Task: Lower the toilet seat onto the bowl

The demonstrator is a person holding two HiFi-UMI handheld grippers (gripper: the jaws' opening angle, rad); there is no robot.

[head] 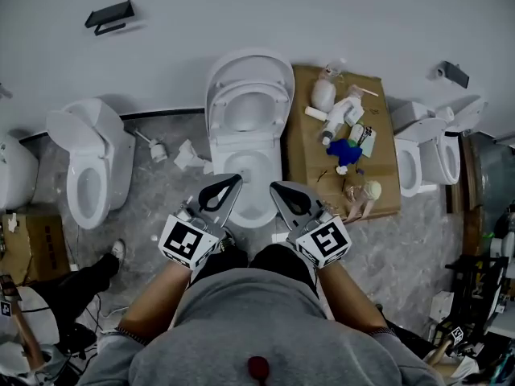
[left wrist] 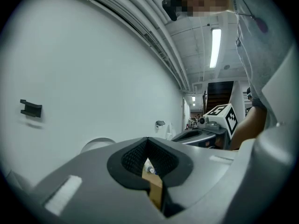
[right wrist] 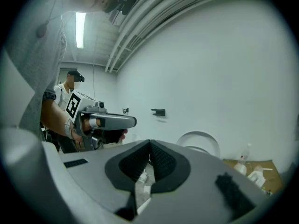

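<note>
**Floor**: grey mottled stone, meeting a plain white wall at the far side.

**Wall fittings:** 2 black brackets, 1 far left and 1 far right.

**Toilet seat**: raised, upright against its lid, at the far end of the bowl in the centre of the scene.

**Left hand-held gripper**: jaws pressed together at the tips, nothing between them. It shows over the bowl's near left edge, apart from the seat.

**Right hand-held gripper**: jaws pressed together, empty. It shows over the bowl's near right edge, apart from the seat.

**Other toilets:**
- 1 to the left.
- 1 cut off at the left edge.
- What look like 2 more, overlapping, at the right.

**Cardboard sheet**: flat on the floor, just right of the bowl. It carries white bottles and a blue item, too small to name.

**Litter**: small white pieces on the floor between the left toilet and the centre one.

**Cut off or unclear:**
- A shoe and a dark trouser leg at the near left.
- Dark cluttered gear at the near right, which cannot be made out.
</note>
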